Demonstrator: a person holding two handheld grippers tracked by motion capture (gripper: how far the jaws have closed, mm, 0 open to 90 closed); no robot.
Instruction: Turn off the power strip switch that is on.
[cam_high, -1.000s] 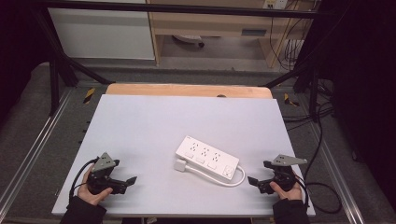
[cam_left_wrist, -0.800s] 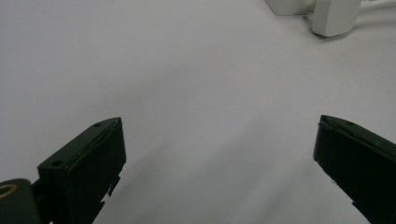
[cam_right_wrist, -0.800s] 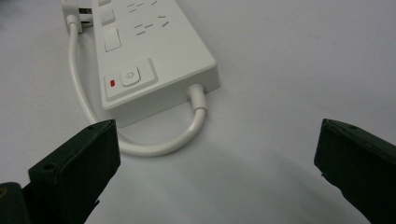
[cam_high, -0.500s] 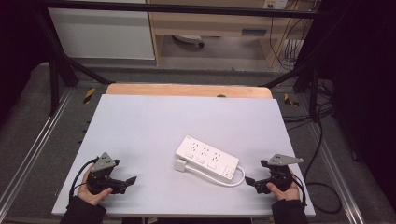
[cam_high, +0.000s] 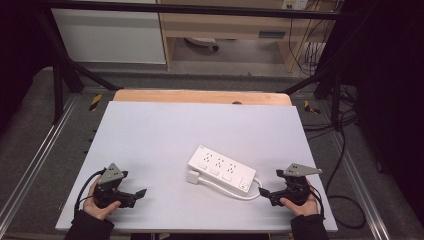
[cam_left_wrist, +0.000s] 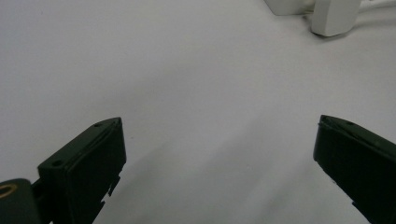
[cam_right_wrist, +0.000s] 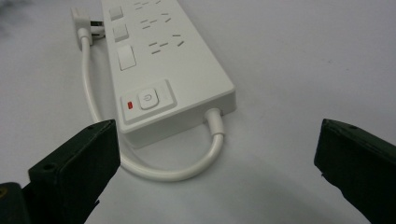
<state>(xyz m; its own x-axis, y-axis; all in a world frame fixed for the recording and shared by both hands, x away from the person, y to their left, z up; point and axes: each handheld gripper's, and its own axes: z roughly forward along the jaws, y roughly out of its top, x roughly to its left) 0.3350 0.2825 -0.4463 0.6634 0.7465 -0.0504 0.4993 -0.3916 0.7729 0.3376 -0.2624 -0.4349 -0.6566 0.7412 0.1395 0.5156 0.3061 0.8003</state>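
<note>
Left gripper (cam_high: 137, 194) sits low near the front-left corner of the white table (cam_high: 165, 130), well to the left of the power strip (cam_high: 221, 169), held in the person's left hand (cam_high: 100, 204) with the forearm coming in from the bottom edge. Its jaws point roughly toward the strip and are spread wide with nothing between them, just bare tabletop in its own view.

The power strip is the landmark here: a white one lying flat and angled on the table, right of centre. It has rows of sockets, a few square switches, and a power button (cam_right_wrist: 148, 99) with a small red mark beside it at the near end. Its short white cord (cam_right_wrist: 173, 172) loops out of that end and runs back along the side to the plug (cam_right_wrist: 80, 17) lying by the far end.

Right gripper (cam_high: 263, 191) is just to the right of the strip's cord end, gripped by the right hand (cam_high: 301, 202). Jaws also wide apart, holding nothing, aimed at the button end.
</note>
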